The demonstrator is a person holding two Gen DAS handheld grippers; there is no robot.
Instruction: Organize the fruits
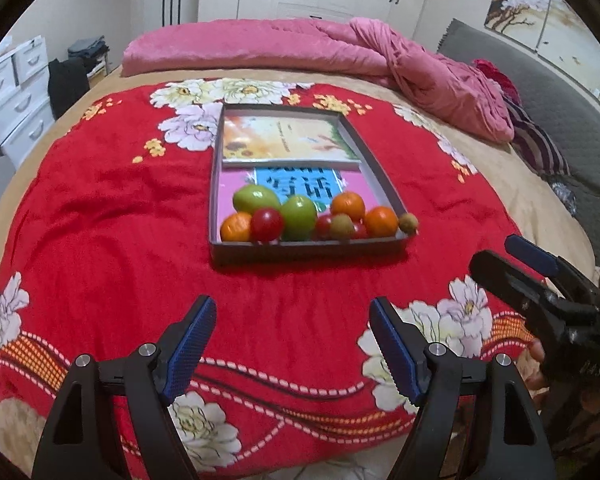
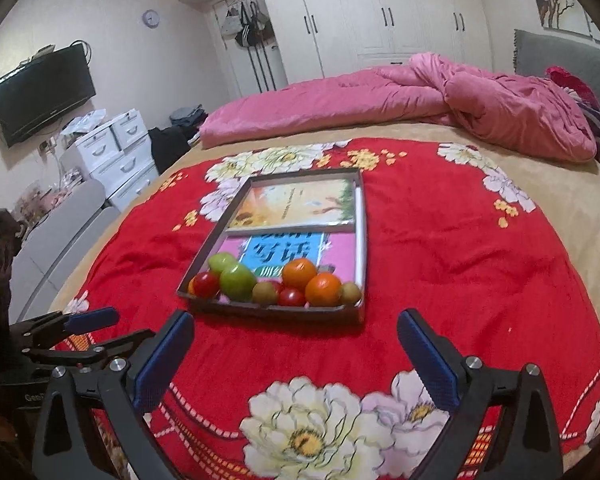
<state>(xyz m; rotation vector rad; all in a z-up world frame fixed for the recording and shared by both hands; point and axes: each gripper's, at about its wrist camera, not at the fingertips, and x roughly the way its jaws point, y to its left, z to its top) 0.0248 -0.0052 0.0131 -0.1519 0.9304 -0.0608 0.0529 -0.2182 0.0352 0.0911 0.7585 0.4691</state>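
Both grippers, left (image 1: 292, 344) and right (image 2: 296, 356), are held wide apart, empty, above the blanket (image 1: 100, 240), short of the fruit tray (image 1: 308, 247).

Not much readable text here tbh. The blue-and-pink book (image 2: 284, 250) lying in the shallow box (image 2: 362, 240) has big dark Chinese characters on its blue panel, and from my right claw's view they look like 写话. A line above them is cut off by the yellow book (image 2: 296, 204), and a green strip below them is too blurry to make out. That yellow book carries a thin line of print, way too small. Down at the left edge of the same view there's "Geo" on some black gear (image 2: 34, 397), the rest hidden.
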